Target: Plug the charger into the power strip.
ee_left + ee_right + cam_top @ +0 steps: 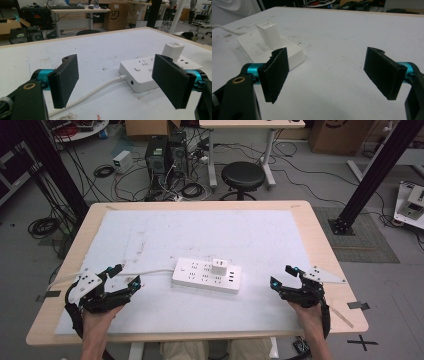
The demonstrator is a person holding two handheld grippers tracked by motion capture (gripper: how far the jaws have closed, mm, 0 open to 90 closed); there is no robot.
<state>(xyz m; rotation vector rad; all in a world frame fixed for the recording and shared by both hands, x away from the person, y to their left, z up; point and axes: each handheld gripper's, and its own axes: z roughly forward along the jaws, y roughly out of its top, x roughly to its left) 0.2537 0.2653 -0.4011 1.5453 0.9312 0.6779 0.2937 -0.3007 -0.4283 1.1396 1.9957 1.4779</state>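
On the white mat (200, 235) covering the wooden table (320, 250), near its middle: a white power strip (206, 276), lying flat, sockets up. Plugged into the strip's top, toward its right end: a small white charger block (219, 266), upright. From the strip's left end: a white cord (150, 271), running leftward across the mat. To the left of the strip, well apart from it, near the table's front edge: the left gripper (121, 279), held in a hand (97, 316), jaws spread wide, nothing between them, grey three-cornered plate on top. In the left gripper view, the strip's cord end seen between and beyond the black jaws, cord passing across the gap, neither touched. To the right of the strip, also well apart: the right gripper (283, 276), held in the other hand (308, 312), jaws likewise wide and empty, pointed roughly toward the strip. In the right gripper view, the strip and charger block beyond the left-hand jaw, bare mat in the gap. Beyond the table, behind the strip: a black round stool (242, 176), computer towers (165, 155) and loose cables on the floor.
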